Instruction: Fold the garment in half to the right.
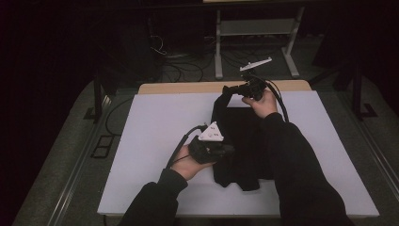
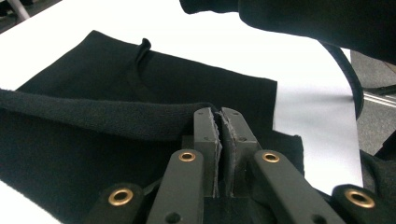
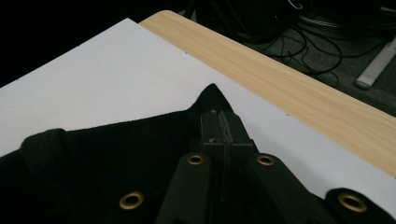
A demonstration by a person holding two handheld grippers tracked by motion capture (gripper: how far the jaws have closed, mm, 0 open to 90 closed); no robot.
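A black garment of soft, matte, fleece-like cloth [image 1: 240, 141] lies near the middle of the smooth white rectangular sheet [image 1: 155, 136] that covers most of the table; every place below is given against that sheet. The cloth runs from the sheet's far edge toward its near edge, mostly flat, with a rumpled near end and a narrow strip rising at the far end. The left gripper [image 1: 225, 151], a black two-jaw tool topped by a grey three-cornered plate, sits over the sheet's middle at the cloth's left edge. In the left gripper view its ribbed dark-grey pads [image 2: 211, 135] stand nearly together, clenched on a thick rolled fold of the nubby fabric [image 2: 107, 116], which stretches away as a raised ridge above the flat layer beneath. The right gripper [image 1: 235, 89] is at the sheet's far edge, just before the bare strip of pale wood-grain tabletop [image 3: 299, 88] that borders it. In the right gripper view its jaws are pressed tight on a pointed corner of the cloth [image 3: 212, 95], lifted clear of the white surface. The person's dark sleeve [image 1: 296, 160] crosses the sheet's right half, over part of the garment.
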